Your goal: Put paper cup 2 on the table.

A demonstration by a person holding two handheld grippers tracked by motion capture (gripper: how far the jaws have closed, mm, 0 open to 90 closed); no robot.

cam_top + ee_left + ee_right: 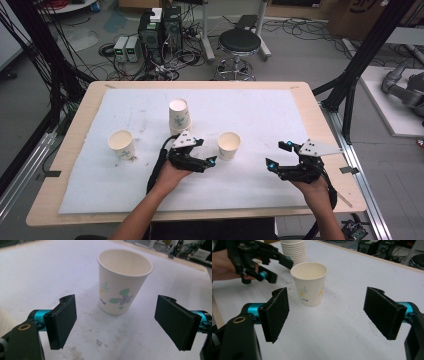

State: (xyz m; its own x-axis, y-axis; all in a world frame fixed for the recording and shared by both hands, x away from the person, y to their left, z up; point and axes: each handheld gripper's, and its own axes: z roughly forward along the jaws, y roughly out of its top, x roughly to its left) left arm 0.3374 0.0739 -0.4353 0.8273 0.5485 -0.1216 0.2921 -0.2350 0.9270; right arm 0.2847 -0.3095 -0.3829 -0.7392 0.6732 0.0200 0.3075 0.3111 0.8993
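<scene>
Cluttered lab floor at the top of the high view: cables, computer boxes, a black stool (239, 41). Below that, a wooden counter (320, 127) under a white mat (260, 110), stained in spots.

Three cup positions across mid-frame: a lone cup at left (121, 144), a stack (179, 116) in the centre, a single cup (229, 145) right of centre. Probably laid out apart so each can be taken without knocking a neighbour.

Left tongs (206, 152) just below the stack, pointed rightward at the cup right of centre, jaws spread wide with nothing between them. In the left gripper view, left tongs (117, 322) framing that cup (123, 280): upright in upper centre, a little beyond the pads and not yet between them, no contact. Looks like an approach for a side grasp.

Right tongs (278, 154) at lower right of the high view, well apart from the cup, also spread and empty, aimed leftward. In the right gripper view, right tongs (325, 312) facing the same cup (310, 283), farther off, with the stack (293, 251) at top left behind the other hand's gripper.
</scene>
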